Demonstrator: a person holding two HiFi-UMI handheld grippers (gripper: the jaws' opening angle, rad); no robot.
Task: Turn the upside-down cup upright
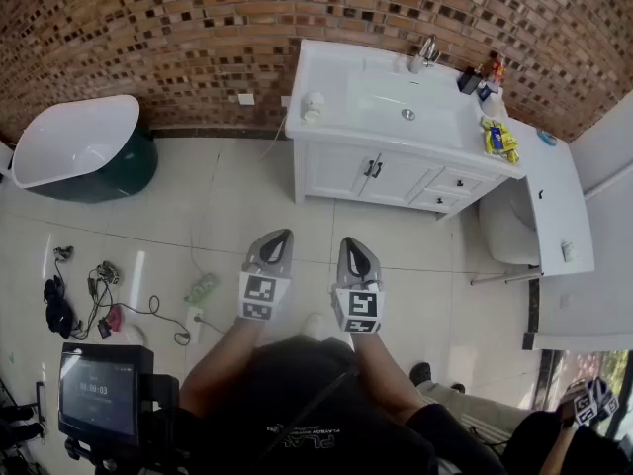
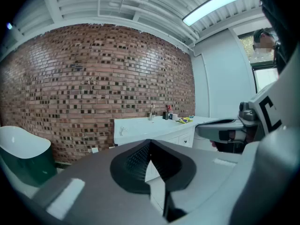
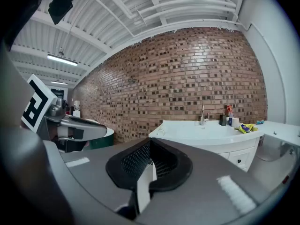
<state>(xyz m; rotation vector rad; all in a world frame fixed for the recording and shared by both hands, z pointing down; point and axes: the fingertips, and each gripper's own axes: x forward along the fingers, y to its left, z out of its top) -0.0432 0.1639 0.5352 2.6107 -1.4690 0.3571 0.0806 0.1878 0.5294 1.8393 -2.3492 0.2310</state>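
Note:
A small white cup (image 1: 314, 107) stands on the front left corner of the white vanity top (image 1: 341, 117); it is too small to tell which way up it is. It shows as a white speck in the left gripper view (image 2: 123, 131) and in the right gripper view (image 3: 161, 131). Both grippers hang side by side over the tiled floor, well short of the vanity and pointing towards it. My left gripper (image 1: 275, 248) (image 2: 150, 146) is shut with nothing in it. My right gripper (image 1: 356, 258) (image 3: 150, 146) is shut and empty as well.
The sink basin (image 1: 406, 102) with its faucet (image 1: 425, 52) fills the vanity's middle; bottles and a yellow packet (image 1: 501, 142) lie at its right. A toilet (image 1: 509, 226) stands right, a white-and-green bathtub (image 1: 79, 151) left. Cables (image 1: 99, 300) and a monitor (image 1: 99, 394) occupy the near left floor.

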